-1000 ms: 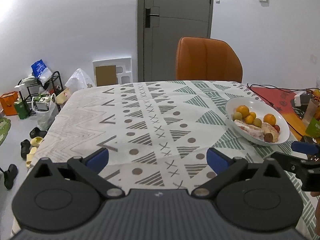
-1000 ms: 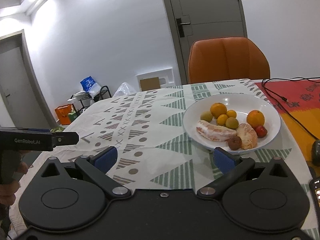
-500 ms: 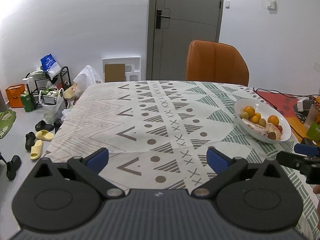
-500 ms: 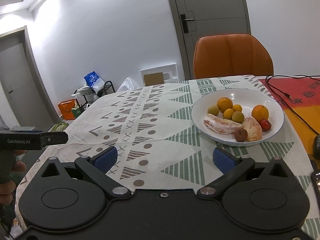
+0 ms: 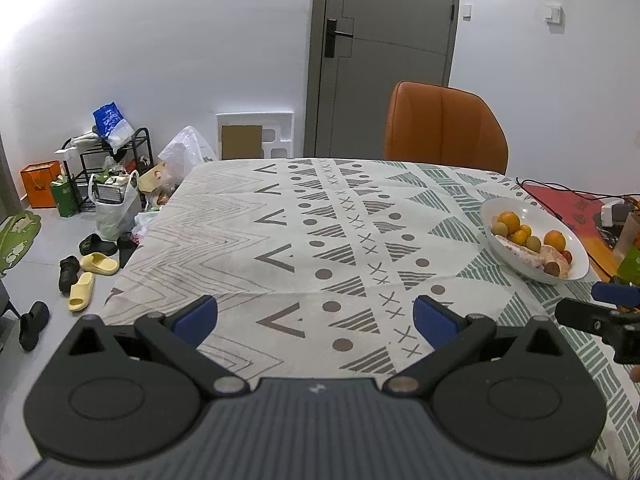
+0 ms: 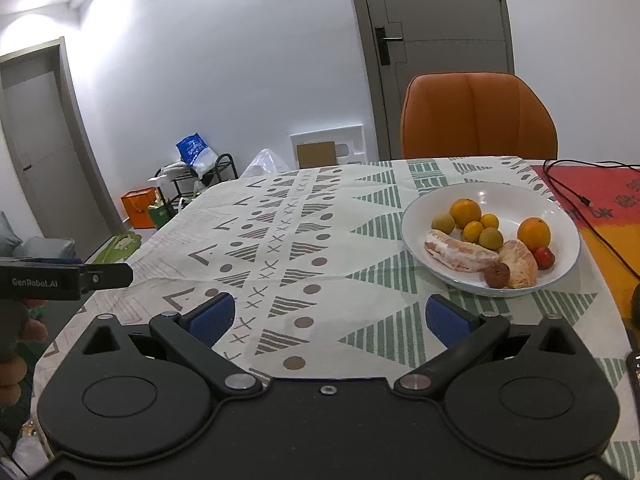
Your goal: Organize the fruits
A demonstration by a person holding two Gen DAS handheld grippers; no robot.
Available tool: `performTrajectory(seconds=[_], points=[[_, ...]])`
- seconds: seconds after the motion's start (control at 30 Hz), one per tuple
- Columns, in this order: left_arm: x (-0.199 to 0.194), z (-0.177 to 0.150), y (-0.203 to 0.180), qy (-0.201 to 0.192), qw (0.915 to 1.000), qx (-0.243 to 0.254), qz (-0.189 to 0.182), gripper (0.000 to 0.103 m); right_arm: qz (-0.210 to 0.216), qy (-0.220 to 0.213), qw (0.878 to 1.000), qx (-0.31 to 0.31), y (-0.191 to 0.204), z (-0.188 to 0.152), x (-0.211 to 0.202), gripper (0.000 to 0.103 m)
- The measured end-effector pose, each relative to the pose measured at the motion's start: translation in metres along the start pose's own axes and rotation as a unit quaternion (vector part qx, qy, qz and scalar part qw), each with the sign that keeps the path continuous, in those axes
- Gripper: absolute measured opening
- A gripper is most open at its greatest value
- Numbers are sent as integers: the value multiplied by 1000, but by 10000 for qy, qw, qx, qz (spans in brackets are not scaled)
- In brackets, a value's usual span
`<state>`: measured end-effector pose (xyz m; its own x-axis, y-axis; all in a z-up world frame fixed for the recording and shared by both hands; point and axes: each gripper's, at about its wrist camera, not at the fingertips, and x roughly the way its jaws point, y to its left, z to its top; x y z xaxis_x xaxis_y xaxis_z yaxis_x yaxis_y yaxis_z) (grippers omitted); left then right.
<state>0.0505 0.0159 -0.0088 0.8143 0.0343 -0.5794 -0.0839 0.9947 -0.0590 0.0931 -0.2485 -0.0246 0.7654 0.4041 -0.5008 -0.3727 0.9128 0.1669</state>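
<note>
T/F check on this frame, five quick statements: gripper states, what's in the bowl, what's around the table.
1. Both grippers are open and hold nothing. True: the left gripper and the right gripper both show their fingers wide apart over the tablecloth.
2. The white bowl holds only oranges. False: it also holds peeled pomelo segments, green fruits and a small red fruit.
3. The orange chair stands at the far side of the table. True.
4. A fruit lies loose on the tablecloth. False: all visible fruit is in the bowl.
5. The door stands open. False: it is shut.
</note>
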Motion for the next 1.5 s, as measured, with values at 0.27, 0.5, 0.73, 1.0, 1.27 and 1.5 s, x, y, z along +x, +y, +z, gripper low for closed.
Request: performTrajectory(seconds=[0.27, 0.5, 0.73, 1.0, 1.27, 1.5], points=[[-1, -2, -1, 43, 10000, 72, 0, 103, 58, 15, 10000, 23, 1, -1, 3, 103], [-1, -3, 1, 35, 10000, 37, 16, 103, 92, 48, 9999, -16, 3, -1, 6, 103], [-1, -2, 1, 39, 10000, 37, 13, 103, 82, 64, 9999, -7, 3, 0, 7, 103], [-4, -1, -1, 0, 10000, 37, -10, 103, -21, 103, 9999, 44, 0, 1, 6, 103], [-9, -2, -5, -27, 10000, 84, 45, 103, -1, 92, 9999, 95, -3, -1, 1, 103], [-14, -3, -4, -69, 9999, 46, 90, 103, 43, 95, 9999, 32, -1, -1, -1, 103]])
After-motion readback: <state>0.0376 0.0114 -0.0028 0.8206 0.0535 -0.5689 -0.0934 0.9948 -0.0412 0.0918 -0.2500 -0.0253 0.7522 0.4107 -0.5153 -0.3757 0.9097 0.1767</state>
